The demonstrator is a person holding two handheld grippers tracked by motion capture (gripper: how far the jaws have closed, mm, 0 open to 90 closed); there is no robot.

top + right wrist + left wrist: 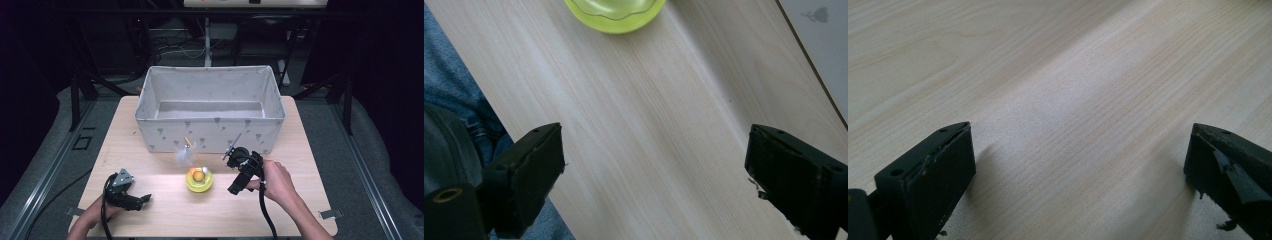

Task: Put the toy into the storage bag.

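A yellow-green bowl stands mid-table in front of the box, with a small orange ball inside. A thin stick leans up out of it beside a whitish, blurred tuft. My right gripper hangs just right of the bowl and points left and down. Its jaws are wide apart over bare wood, and the bowl's rim lies ahead of them. My left gripper rests low at the near left, open over bare wood and well apart from the bowl.
A large grey fabric box with small printed marks takes up the back of the wooden table; its wall lies close to my right gripper. The table's near edge and a person's jeans are on the other side.
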